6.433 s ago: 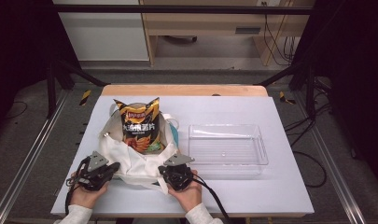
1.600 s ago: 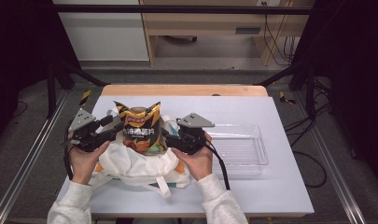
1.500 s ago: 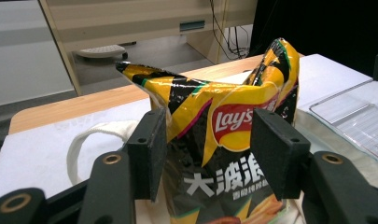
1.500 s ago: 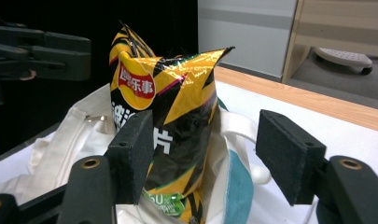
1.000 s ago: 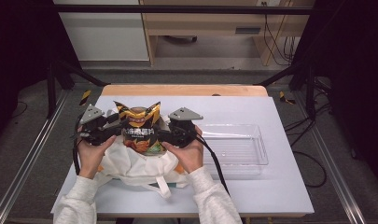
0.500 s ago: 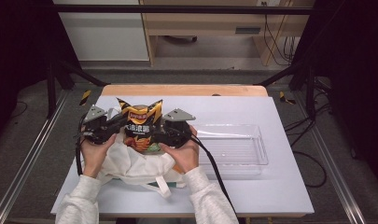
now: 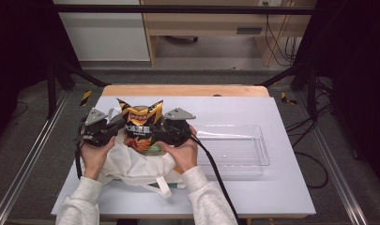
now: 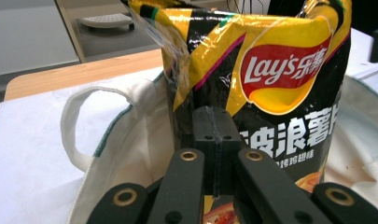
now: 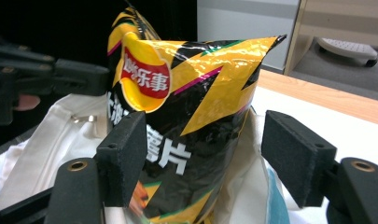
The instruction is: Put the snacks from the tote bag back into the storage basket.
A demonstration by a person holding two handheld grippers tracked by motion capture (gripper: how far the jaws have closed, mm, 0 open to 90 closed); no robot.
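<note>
A yellow and black chip bag (image 7: 141, 126) stands upright in the mouth of a white tote bag (image 7: 131, 164) on the table. My left gripper (image 7: 118, 123) is at the chip bag's left edge. In the left gripper view its jaws (image 8: 213, 135) have just been closing and now meet on the side of the chip bag (image 8: 280, 93). My right gripper (image 7: 160, 129) is at the chip bag's right side. In the right gripper view the chip bag (image 9: 186, 116) stands between the wide-apart pads of that gripper (image 9: 214, 158), and the right pad (image 9: 294, 154) is clear of it.
A clear plastic tray (image 7: 260, 143) lies to the right of the tote bag. The white table top (image 7: 272, 187) has a wooden strip along its far edge. A tote handle (image 8: 79, 126) loops out to the left of the chip bag.
Both grippers came up from the table's front edge to the chip bag's sides. Over the last second the left jaws closed on the bag's edge; the right jaws stayed wide.
</note>
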